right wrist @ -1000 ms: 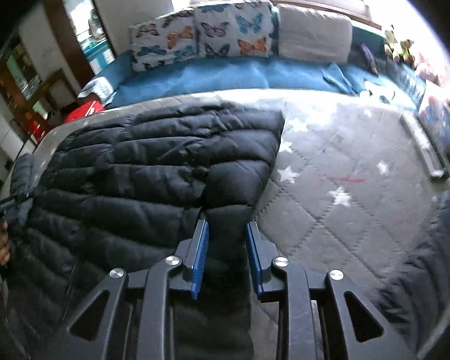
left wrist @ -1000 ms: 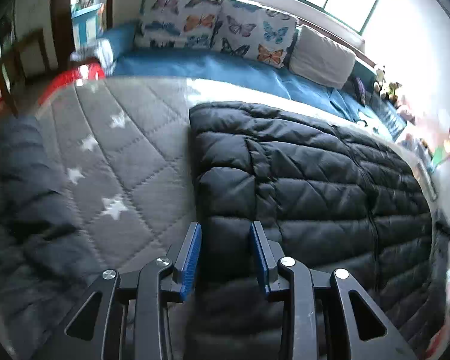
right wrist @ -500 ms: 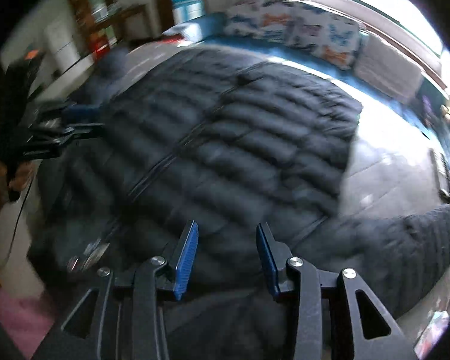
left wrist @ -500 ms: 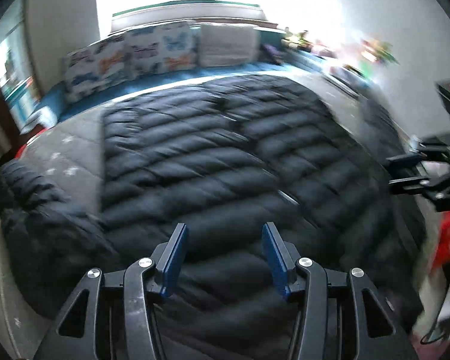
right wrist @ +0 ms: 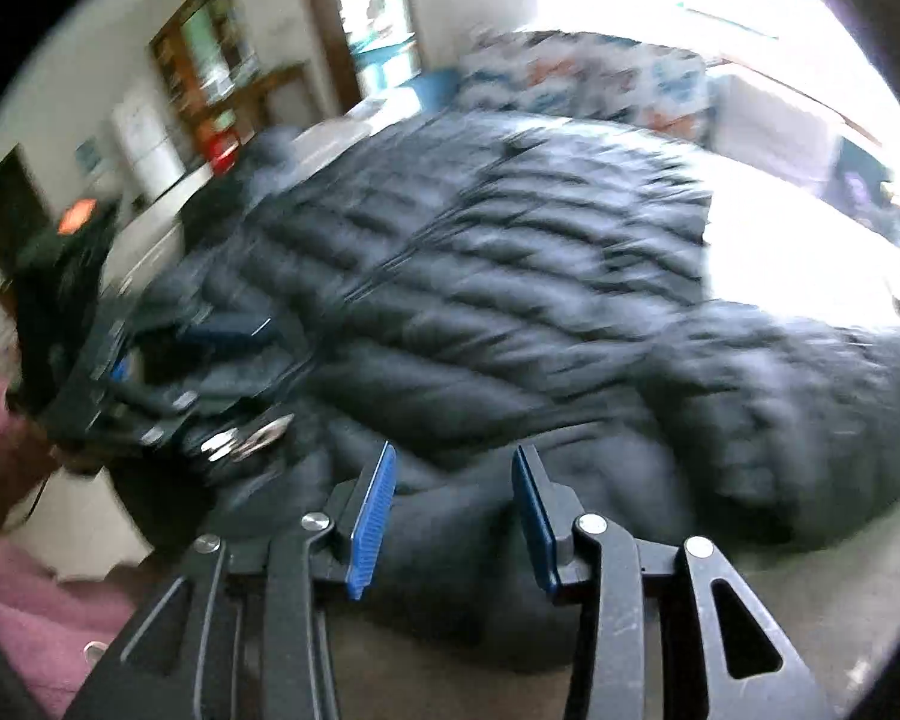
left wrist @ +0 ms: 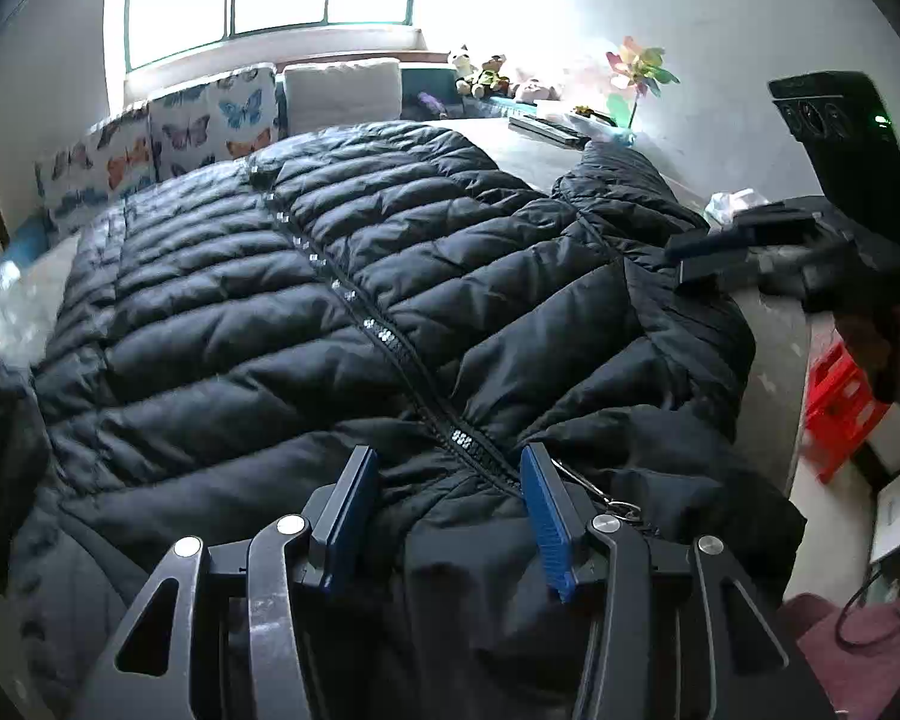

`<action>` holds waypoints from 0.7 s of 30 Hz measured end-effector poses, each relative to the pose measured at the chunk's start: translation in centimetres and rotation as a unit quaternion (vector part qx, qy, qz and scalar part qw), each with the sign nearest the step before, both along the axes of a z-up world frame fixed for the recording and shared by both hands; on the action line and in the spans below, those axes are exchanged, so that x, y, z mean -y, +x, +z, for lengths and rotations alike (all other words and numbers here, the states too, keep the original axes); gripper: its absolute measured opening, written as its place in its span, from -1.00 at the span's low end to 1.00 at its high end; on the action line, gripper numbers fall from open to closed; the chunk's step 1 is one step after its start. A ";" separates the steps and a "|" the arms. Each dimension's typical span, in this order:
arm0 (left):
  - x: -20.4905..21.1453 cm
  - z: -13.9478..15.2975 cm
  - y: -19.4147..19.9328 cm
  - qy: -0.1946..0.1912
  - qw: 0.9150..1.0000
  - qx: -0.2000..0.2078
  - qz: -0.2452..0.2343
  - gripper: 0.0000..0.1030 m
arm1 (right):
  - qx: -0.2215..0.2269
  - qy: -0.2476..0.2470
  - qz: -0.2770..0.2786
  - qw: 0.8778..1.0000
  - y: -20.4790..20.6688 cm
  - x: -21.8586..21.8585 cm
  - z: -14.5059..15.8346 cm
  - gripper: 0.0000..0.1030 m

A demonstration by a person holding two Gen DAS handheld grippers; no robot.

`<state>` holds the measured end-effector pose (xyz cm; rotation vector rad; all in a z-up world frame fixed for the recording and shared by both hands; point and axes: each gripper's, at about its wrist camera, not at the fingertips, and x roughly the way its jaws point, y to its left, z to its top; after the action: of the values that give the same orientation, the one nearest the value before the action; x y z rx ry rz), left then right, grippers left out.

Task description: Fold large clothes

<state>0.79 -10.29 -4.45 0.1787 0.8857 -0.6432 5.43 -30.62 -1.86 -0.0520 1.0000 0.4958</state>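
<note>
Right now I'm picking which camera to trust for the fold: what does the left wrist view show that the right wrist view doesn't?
Only the left wrist view: the sharp zipper running down the jacket, the pinwheel by the wall, a red crate, and the right tool over the far sleeve.

Only the right wrist view: wooden shelves and the left tool, all blurred.

Both: the black jacket spread on the bed, butterfly pillows behind it.
</note>
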 end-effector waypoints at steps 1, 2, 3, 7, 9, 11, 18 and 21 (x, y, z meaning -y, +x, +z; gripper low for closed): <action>-0.3 -0.2 -0.1 -0.003 1.000 -0.004 0.002 0.01 | 0.007 0.004 -0.022 1.000 0.3 1.1 0.2 -0.14; -0.4 -0.4 0.6 -0.002 1.000 -0.004 0.002 0.01 | 0.010 0.012 -0.051 0.999 0.8 2.6 0.0 -0.13; -0.4 -0.5 0.5 0.001 1.000 -0.001 0.001 0.00 | 0.008 0.020 -0.076 0.997 1.3 4.0 -0.6 -0.10; -0.3 -0.6 0.6 0.019 1.000 0.005 -0.001 0.00 | -0.058 0.055 -0.122 0.989 3.2 6.9 -4.9 -0.09; -0.4 -0.5 0.7 0.023 1.000 0.004 -0.003 0.00 | -0.052 0.074 -0.119 0.989 3.2 7.5 -4.3 -0.10; -0.4 -0.4 0.8 0.028 1.000 -0.001 -0.005 0.00 | -0.045 0.091 -0.116 0.988 3.1 8.2 -2.9 -0.10; -0.1 -0.2 1.9 0.035 0.999 -0.017 -0.008 0.02 | -0.033 0.166 -0.184 0.968 4.5 16.7 -0.5 -0.01; -0.1 -0.2 2.0 0.040 0.999 -0.017 -0.009 0.04 | -0.017 0.111 -0.250 0.962 5.7 20.2 -0.9 -0.01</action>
<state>2.83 -10.23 -4.70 0.2487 0.9435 -0.6298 11.11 -50.77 -2.76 0.4037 0.9439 0.1411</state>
